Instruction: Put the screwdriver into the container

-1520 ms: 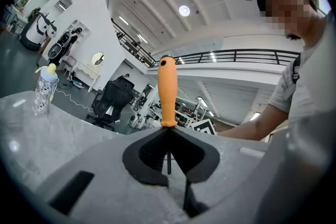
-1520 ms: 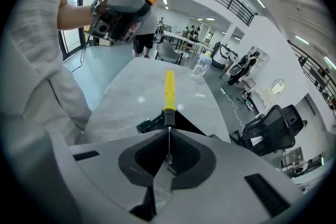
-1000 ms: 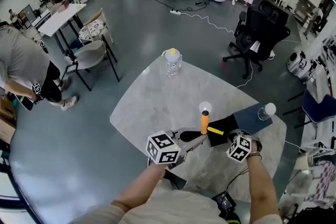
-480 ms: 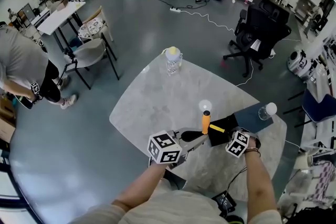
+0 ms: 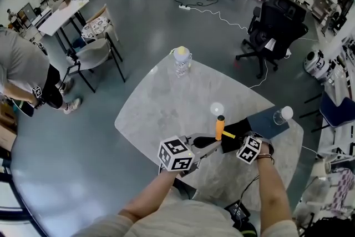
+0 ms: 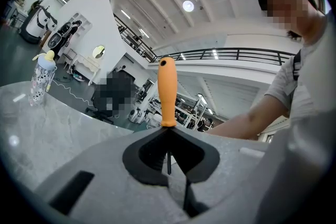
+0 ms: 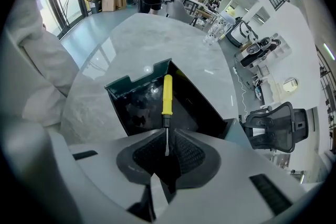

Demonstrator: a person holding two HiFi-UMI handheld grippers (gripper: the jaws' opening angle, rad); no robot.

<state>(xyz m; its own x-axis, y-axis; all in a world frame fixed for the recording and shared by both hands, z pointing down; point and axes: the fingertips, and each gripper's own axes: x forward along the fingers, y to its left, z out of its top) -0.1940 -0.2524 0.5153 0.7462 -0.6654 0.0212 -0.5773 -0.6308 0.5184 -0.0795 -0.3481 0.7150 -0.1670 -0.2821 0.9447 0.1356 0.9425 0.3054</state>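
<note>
– Right gripper [image 7: 167, 153] of mine is shut on the thin metal shaft of the yellow-handled screwdriver [image 7: 167, 94]. Its handle shows against the open black container [image 7: 126, 93].
– And the other one?
– My left gripper [image 6: 168, 157] clamps the shaft of the orange-handled screwdriver [image 6: 167, 92], which stands upright. I count two screwdrivers and one container.
– What is hidden?
– My jaws cover the container's near edge, and its inside is too dark to make out.
</note>
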